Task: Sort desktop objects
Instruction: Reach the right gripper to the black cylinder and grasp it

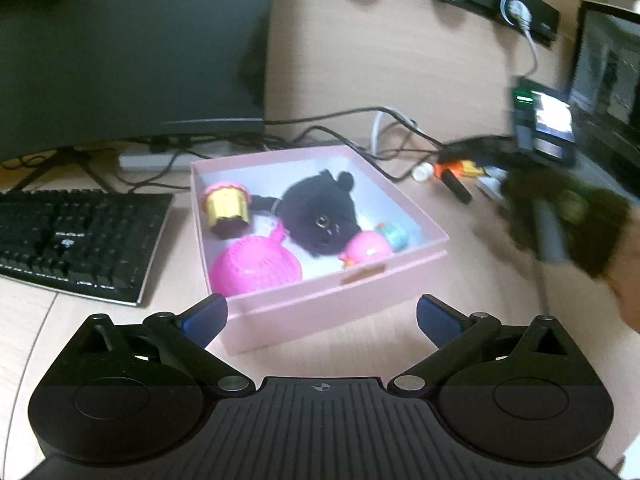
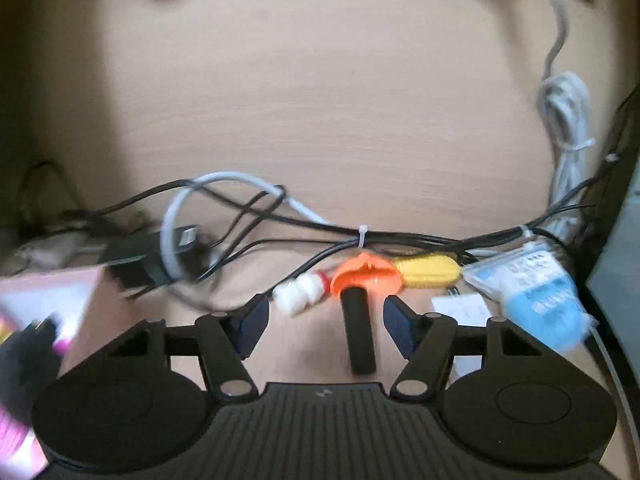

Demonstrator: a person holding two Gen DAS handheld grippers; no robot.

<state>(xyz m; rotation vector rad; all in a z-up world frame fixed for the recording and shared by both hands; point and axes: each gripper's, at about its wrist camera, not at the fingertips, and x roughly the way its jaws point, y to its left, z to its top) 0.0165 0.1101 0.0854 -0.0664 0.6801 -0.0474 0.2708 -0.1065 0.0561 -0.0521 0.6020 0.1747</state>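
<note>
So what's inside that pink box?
The pink box holds a black plush toy, a gold and pink cup, a pink strainer, a pink duck and a small teal toy. Anything beneath them is hidden.

You're working over a light wood-grain desk [image 1: 400,80], and directly on it lie a black keyboard [image 1: 80,236] at the left, a pink box [image 1: 336,292] just beside it, and a tangle of black and white cables [image 2: 240,216] running along behind. To the box's right, close together, lie a small white piece [image 2: 300,296], an orange tool with a black handle [image 2: 360,320], a yellow piece [image 2: 428,272], a white card [image 2: 460,308] and a blue-printed packet [image 2: 536,292]
</note>
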